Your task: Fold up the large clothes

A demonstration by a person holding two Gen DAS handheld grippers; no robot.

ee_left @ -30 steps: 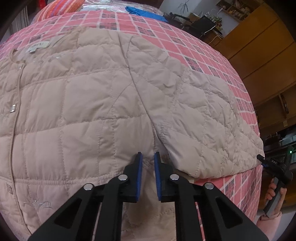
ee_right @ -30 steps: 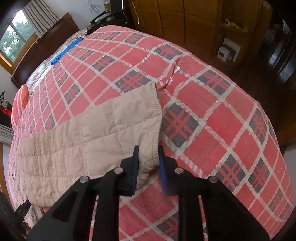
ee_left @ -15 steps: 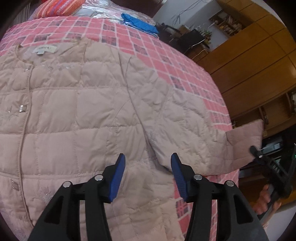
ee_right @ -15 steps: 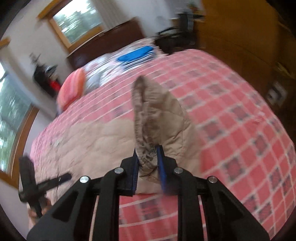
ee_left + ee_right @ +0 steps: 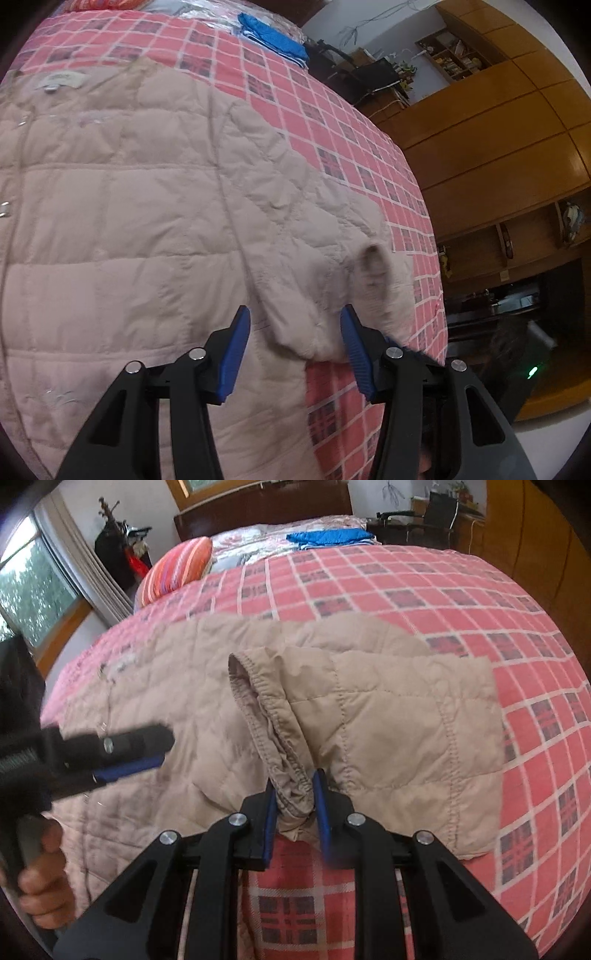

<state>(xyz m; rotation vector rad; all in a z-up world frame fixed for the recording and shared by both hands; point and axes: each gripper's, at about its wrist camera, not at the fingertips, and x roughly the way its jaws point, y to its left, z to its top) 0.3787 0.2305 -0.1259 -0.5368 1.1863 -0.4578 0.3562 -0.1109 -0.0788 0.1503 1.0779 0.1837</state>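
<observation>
A: Where is the coat?

B: The big tan coat [image 5: 129,206] lies flat on the bed [image 5: 461,602], front side up, on the pink checked blanket. One sleeve [image 5: 388,731] is bent back toward the middle of the coat.

A: Who is bending it?

B: The right claw [image 5: 295,805]. Its blue fingers are squeezed tight on the stretchy cuff [image 5: 280,738] — that is the end of the sleeve, so pulling it brings the whole sleeve along.

A: And the left claw?

B: The left claw [image 5: 295,339] hangs wide open near the armpit of the coat, holding nothing. I think it is ready to press down there, so the coat stays put while the sleeve folds over.

A: What else is around?

B: A striped pillow [image 5: 177,568] and a blue cloth [image 5: 328,537] at the far end of the bed — well away from the coat.
</observation>
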